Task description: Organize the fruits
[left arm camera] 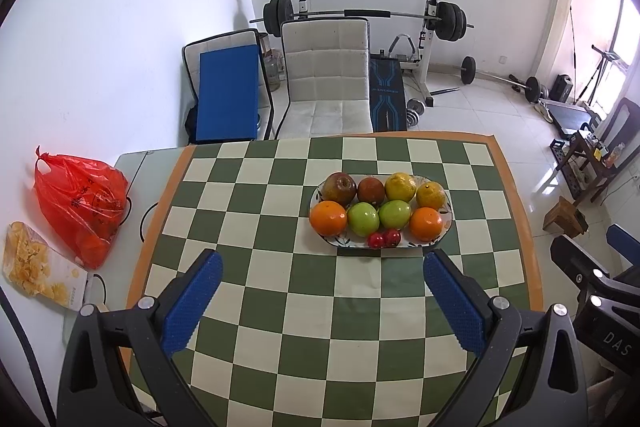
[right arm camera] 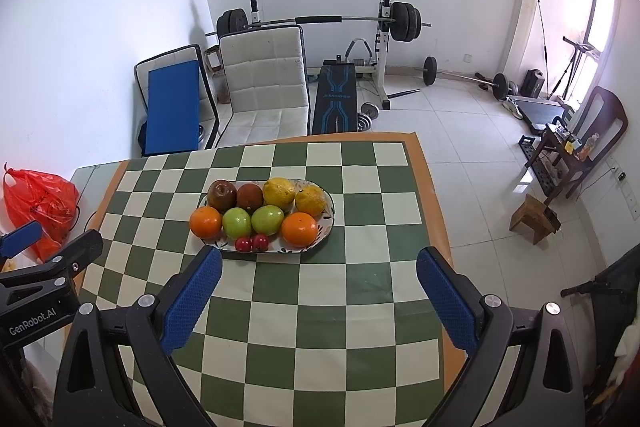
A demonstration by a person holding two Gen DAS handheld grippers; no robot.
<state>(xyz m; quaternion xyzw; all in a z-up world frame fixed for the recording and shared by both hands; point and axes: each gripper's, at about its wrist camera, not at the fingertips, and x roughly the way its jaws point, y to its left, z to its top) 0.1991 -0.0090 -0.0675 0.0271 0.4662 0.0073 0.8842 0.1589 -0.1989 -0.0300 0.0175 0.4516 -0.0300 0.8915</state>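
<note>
Both empty: left gripper (left arm camera: 322, 301) and right gripper (right arm camera: 318, 297) spread wide. Packed plate (right arm camera: 329, 223) at 12 o'clock; nudging oranges (right arm camera: 299, 228) risks cherries (right arm camera: 252, 243) rolling off.

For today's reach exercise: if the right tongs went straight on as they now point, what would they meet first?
Probably the checkered cloth just short of the plate; if they clear it, the right-hand orange. Depth is unclear.

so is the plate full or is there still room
Full: the plate holds two rows of four fruits plus two small red fruits at its near edge, with almost no bare surface.
</note>
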